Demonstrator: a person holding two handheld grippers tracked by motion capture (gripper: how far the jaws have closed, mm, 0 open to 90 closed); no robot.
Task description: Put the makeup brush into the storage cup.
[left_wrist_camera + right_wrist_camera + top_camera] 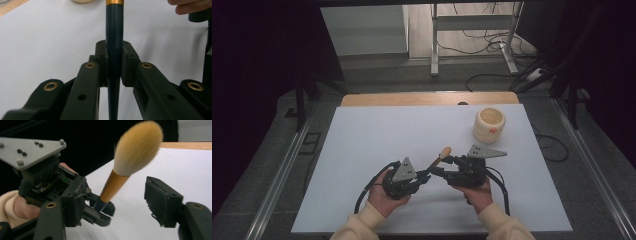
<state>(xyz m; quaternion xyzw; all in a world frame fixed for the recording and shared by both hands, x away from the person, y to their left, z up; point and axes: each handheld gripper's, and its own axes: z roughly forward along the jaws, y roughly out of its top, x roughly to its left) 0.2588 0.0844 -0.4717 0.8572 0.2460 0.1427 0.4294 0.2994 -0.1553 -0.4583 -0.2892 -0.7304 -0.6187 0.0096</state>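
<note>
A makeup brush (443,154) with a tan bristle head, gold ferrule and dark handle points up and away over the white table. My left gripper (424,176) is shut on its dark handle (114,37), with the pads pressed on both sides in the left gripper view. My right gripper (442,166) faces it from the right. Its jaws stand apart on either side of the brush (137,147), near the ferrule, and the pads do not touch it. In the right gripper view the left gripper (103,210) holds the handle's lower end.
A cream-coloured cup (489,125) stands upright at the back right of the white table cover (387,135). A wooden table edge (427,98) runs along the far side. Cables and a metal stand lie on the floor beyond.
</note>
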